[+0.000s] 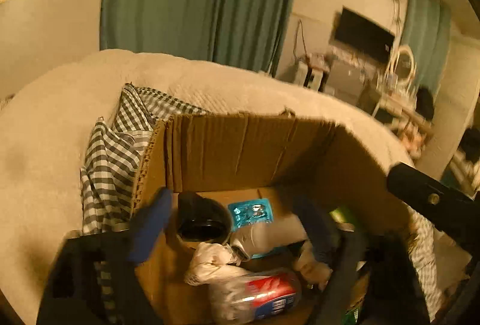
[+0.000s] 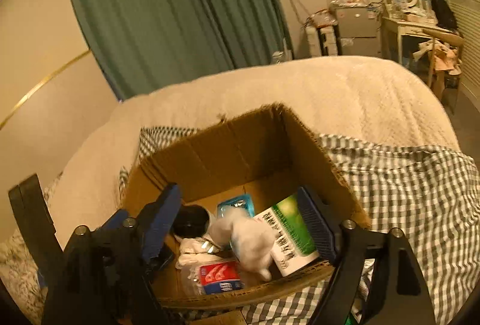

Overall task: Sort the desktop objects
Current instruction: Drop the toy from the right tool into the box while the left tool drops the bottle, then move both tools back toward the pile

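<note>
From the left wrist view, the left gripper [image 1: 237, 223] hangs over an open cardboard box [image 1: 240, 151] that sits on a bed [image 1: 60, 121], its blue-padded fingers [image 1: 150, 229] spread apart with nothing between them. Inside the box, a black cup [image 1: 202, 218] lies against the left wall, a blue foil packet [image 1: 250, 212] lies just to its right on the box floor, and a grey can [image 1: 255, 238] lies in front of the packet. Nearer the camera in the box are a crumpled white tissue [image 1: 210, 262] and a clear bag with a red and blue label [image 1: 264, 295]. A checked cloth [image 1: 114, 151] is bunched against the outside of the left wall of the box. The black body of the right gripper [image 1: 432, 199] reaches in over the right wall of the box. From the right wrist view, the right gripper [image 2: 240, 220] is lowered into the same box [image 2: 228, 151], its fingers [image 2: 318, 223] wide apart; a white and green carton [image 2: 288, 232] lies against the inner face of the right finger, but the left finger stands clear of it, so it is not clamped. A white fluffy wad [image 2: 252, 238] lies in the box just left of the carton, with the packet [image 2: 237, 203] behind it, the cup [image 2: 190, 221] near the left wall, and the labelled bag [image 2: 219, 277] by the near wall. The checked cloth [image 2: 405, 199] spreads over the bed [image 2: 330, 91] to the right of the box.
</note>
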A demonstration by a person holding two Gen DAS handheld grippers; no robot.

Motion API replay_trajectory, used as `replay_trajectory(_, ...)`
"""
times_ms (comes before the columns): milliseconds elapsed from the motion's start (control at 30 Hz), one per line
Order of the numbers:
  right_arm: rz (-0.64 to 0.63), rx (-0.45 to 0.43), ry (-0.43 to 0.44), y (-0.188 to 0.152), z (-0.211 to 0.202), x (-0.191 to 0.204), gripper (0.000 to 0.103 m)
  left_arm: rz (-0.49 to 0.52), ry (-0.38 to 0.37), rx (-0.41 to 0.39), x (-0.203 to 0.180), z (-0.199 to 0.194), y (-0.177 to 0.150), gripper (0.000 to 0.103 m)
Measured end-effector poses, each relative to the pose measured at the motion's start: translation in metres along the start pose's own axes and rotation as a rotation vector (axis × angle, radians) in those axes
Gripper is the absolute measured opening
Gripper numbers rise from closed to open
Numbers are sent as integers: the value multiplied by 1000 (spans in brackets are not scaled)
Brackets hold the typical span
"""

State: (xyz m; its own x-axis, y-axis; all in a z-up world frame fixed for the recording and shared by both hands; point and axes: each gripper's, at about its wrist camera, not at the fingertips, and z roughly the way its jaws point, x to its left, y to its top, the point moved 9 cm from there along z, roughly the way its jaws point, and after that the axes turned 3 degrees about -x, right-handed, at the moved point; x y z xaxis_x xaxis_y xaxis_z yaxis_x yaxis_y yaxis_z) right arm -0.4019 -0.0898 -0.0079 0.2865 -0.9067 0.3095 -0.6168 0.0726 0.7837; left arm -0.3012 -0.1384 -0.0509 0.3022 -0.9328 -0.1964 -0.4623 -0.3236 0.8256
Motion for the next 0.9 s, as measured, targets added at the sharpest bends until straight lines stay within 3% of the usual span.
replay_trajectory(200,-40,-19,-119,-13,-65,-23,80,-83,-57,40,-4,-16,-3,90)
replay_trajectory(300,0,-3,-178,-29,-96,-54,80,-76,-101,46,-19,-37,-4,93)
replay_trajectory(400,23,3,-247,-51,-131,-82,80,-63,-90,94,-35,-61,-12,96)
replay_trajectory(533,83,11,-295,-77,-172,-115,80,51,-178,81,-69,-100,-47,103)
replay_trajectory(633,122,3,-309,-93,-199,-133,80,151,-167,82,-86,-113,-83,103)
replay_trajectory(767,150,11,-318,-115,-221,-152,80,241,-235,135,-112,-118,-132,103)
replay_trajectory(900,166,27,-317,-137,-226,-164,80,286,-330,177,-141,-107,-159,103)
